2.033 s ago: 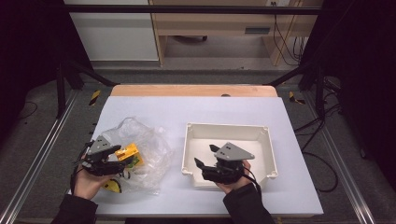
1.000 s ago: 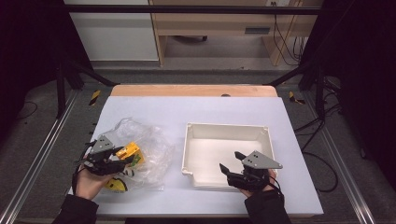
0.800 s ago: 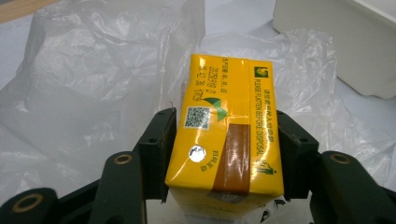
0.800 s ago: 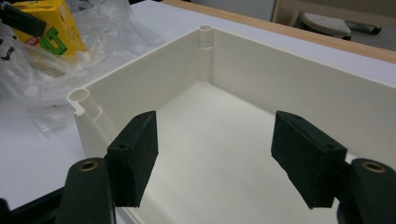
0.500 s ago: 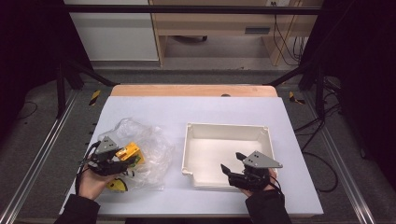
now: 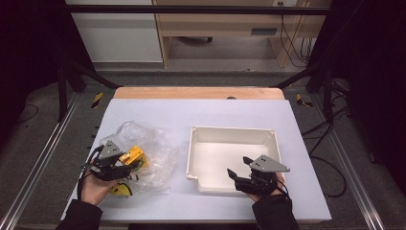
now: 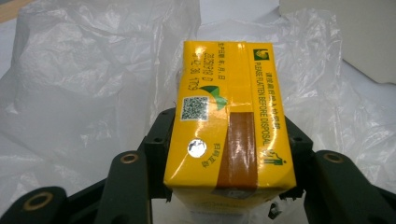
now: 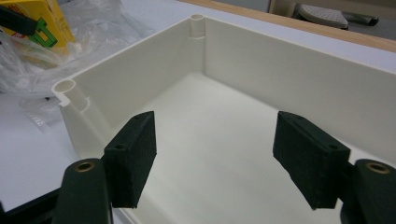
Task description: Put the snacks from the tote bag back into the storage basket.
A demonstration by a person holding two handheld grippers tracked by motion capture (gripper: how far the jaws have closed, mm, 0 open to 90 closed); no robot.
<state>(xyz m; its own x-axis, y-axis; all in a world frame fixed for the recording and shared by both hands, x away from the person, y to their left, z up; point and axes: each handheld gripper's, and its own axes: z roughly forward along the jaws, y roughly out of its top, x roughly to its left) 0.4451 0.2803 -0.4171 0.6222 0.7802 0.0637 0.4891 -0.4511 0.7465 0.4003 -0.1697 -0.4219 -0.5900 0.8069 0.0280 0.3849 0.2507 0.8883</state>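
Clamping yellow carton (image 7: 229,121), left gripper (image 6: 125,163), carton base hidden, perhaps atop plastic bag (image 6: 158,153), right gripper (image 6: 241,167) jaws wide.

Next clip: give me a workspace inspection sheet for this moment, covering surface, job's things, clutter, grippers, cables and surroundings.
Surface: white table top with a wooden strip along its far edge.
Job's things: yellow drink carton held over a crumpled clear plastic bag; empty cream plastic bin at right of centre.
Clutter: another yellow item in the bag near the left hand, too hidden to name.
Grippers: left gripper jaws shut on the carton's sides; right gripper jaws wide open over the bin's near edge, holding nothing.
Cables: black cable loops from the right gripper off the table's right side.
Surroundings: grey floor, black frame legs, a wooden bench beyond.
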